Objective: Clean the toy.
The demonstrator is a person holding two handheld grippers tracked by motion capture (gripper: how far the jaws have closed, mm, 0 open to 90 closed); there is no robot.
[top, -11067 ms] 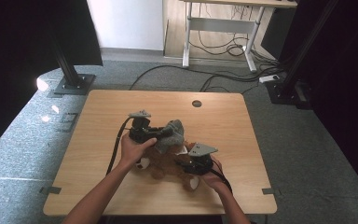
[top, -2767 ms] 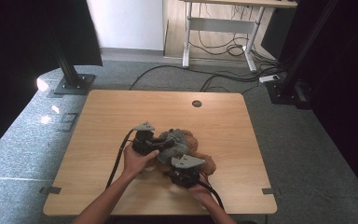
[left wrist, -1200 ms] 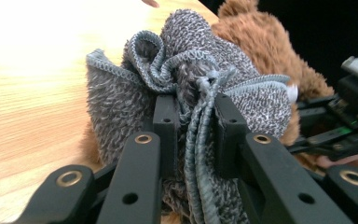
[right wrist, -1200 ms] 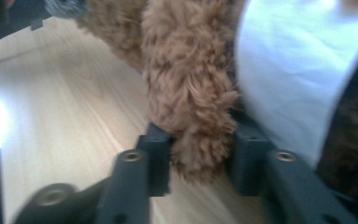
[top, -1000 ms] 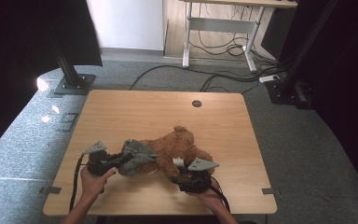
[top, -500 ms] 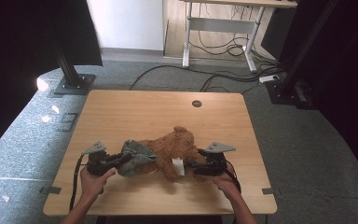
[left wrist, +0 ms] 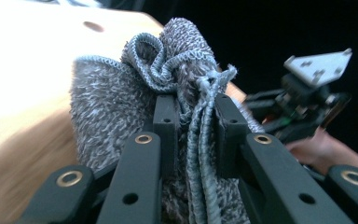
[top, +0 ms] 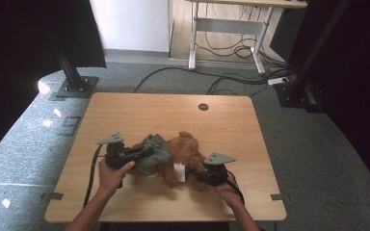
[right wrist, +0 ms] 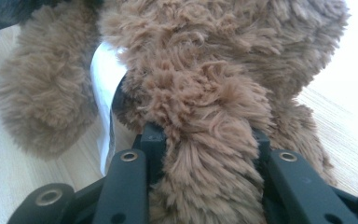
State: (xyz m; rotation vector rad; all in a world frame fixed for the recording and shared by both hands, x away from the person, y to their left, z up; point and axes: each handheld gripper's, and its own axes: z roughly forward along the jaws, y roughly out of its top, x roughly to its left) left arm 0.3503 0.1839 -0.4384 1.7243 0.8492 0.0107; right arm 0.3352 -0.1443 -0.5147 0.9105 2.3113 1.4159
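Note:
A brown teddy bear point(top: 187, 146) lies in the middle of the wooden table point(top: 173, 110), with a white tag point(top: 179, 172) at its near side. A grey knitted cloth point(top: 155, 153) covers the bear's left end. My left gripper point(top: 144, 152) is shut on a bunched fold of that cloth point(left wrist: 116, 102), seen pinched between its jaws point(left wrist: 196, 105). My right gripper point(top: 200, 176) has just been closing, and its jaws point(right wrist: 205, 135) now press on a furry limb of the bear point(right wrist: 205, 60), beside the tag point(right wrist: 103, 93).
A round cable hole point(top: 203, 107) sits near the table's far edge. A desk frame and cables point(top: 231, 48) stand on the floor behind, with dark stands at the left point(top: 74, 84) and the right point(top: 298, 91). Cables trail from both grippers toward the near edge.
My left gripper has moved right and up with the grey cloth in it. My right gripper has shifted slightly left and closed on the bear's limb.

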